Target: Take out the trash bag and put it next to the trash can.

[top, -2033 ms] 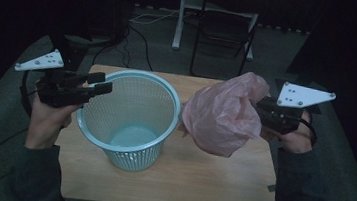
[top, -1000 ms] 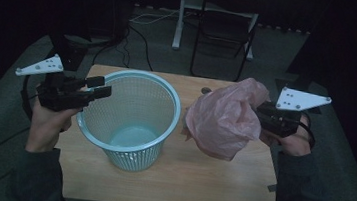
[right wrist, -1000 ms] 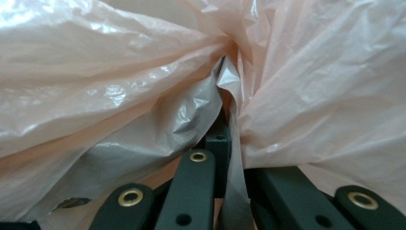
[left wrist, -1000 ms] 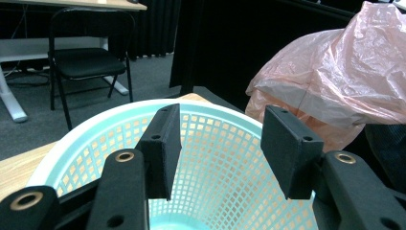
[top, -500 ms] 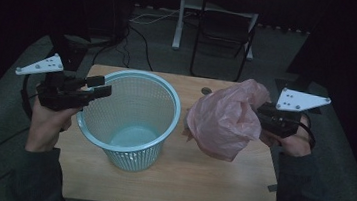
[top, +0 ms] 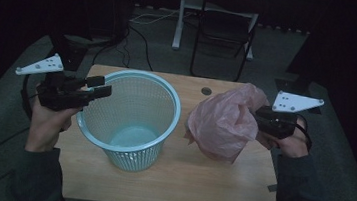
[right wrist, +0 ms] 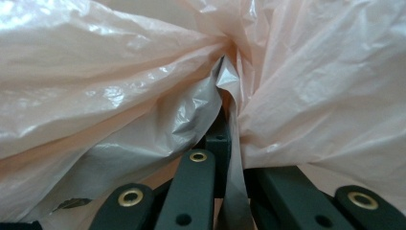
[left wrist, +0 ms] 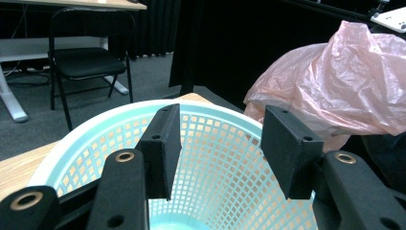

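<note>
A pink plastic bag is held above the right half of the wooden table, at about three o'clock from the table's middle in the high view. It is clamped by the right gripper, whose jaws are pressed together on a gathered fold of the film; in the right gripper view the crumpled bag is seen bunching into the pinch between the two black jaws of that gripper. The bag's lowest corner hangs just over the tabletop (whether it touches cannot be told).

A pale blue mesh wastebasket is stood upright on the table, at roughly nine o'clock from the bag and just beside it, with a narrow gap between the two. The left gripper is held at the basket's rim at about ten o'clock, pointing toward three o'clock. Its jaws are spread apart with nothing between them, as is shown in the left gripper view, where this gripper is seen above the basket's open mouth and the bag is seen beyond at two o'clock.

A black folding chair is stood on the floor past the table's far edge, at twelve o'clock.
</note>
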Demonstrator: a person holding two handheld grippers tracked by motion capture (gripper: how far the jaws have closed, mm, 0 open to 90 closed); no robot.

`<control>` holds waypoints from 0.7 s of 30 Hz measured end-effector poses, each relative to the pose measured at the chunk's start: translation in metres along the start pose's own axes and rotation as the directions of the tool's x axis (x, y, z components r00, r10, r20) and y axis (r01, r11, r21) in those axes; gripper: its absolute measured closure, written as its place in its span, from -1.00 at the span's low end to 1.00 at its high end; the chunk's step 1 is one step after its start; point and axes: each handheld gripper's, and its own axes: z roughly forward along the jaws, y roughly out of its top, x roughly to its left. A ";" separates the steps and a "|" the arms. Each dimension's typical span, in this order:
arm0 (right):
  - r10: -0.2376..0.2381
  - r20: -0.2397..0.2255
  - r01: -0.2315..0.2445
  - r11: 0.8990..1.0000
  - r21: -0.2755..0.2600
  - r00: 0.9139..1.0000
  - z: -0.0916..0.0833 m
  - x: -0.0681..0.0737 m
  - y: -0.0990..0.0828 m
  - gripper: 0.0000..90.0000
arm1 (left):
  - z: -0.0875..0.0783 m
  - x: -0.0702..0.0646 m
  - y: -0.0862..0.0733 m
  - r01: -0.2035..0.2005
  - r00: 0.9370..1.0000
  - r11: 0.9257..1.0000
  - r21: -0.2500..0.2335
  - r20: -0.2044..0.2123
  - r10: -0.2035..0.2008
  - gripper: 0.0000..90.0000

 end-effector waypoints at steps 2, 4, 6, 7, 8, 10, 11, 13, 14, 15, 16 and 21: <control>0.004 -0.001 -0.004 1.000 0.003 1.000 0.001 0.000 -0.001 0.98 | 0.000 0.000 0.000 0.000 1.000 1.000 0.000 -0.001 0.000 0.09; 0.011 -0.002 -0.011 1.000 0.009 1.000 0.003 -0.002 -0.005 0.98 | -0.001 0.000 -0.001 0.001 1.000 1.000 -0.001 -0.001 -0.001 0.09; 0.015 -0.002 -0.015 1.000 0.016 1.000 0.004 -0.002 -0.007 0.98 | -0.001 0.000 -0.001 0.001 1.000 1.000 0.000 -0.001 -0.001 0.09; 0.014 -0.005 -0.014 1.000 0.017 1.000 0.006 -0.003 -0.008 0.98 | -0.001 0.000 -0.001 0.003 1.000 1.000 0.000 -0.002 -0.003 0.09; 0.016 -0.006 -0.016 1.000 0.025 1.000 0.007 -0.003 -0.010 0.98 | -0.001 0.000 -0.002 0.003 1.000 1.000 0.000 -0.002 -0.003 0.09; 0.018 -0.010 -0.018 0.999 0.033 1.000 0.009 -0.002 -0.011 0.98 | 0.000 0.001 -0.002 0.003 1.000 1.000 -0.001 -0.001 -0.003 0.09; 0.021 -0.013 -0.020 0.999 0.036 1.000 0.011 -0.002 -0.012 0.98 | 0.000 0.001 -0.002 0.004 1.000 1.000 -0.001 0.000 -0.004 0.09; 0.022 -0.016 -0.021 0.999 0.036 1.000 0.012 -0.002 -0.014 0.98 | -0.001 0.000 -0.002 0.003 1.000 1.000 -0.001 -0.001 -0.003 0.09; 0.021 -0.017 -0.021 0.999 0.035 1.000 0.012 -0.002 -0.014 0.98 | -0.001 0.000 -0.002 0.004 1.000 1.000 -0.001 0.000 -0.004 0.09; 0.024 -0.018 -0.024 0.999 0.036 1.000 0.013 -0.002 -0.015 0.98 | -0.001 0.000 -0.002 0.004 1.000 1.000 -0.002 -0.001 -0.004 0.09; 0.023 -0.018 -0.023 0.999 0.038 1.000 0.013 -0.002 -0.015 0.98 | -0.001 0.000 -0.003 0.005 1.000 1.000 -0.001 -0.001 -0.005 0.09; 0.027 -0.026 -0.026 0.998 0.051 0.999 0.016 -0.002 -0.018 0.98 | 0.000 0.001 -0.004 0.006 1.000 1.000 0.002 0.000 -0.006 0.09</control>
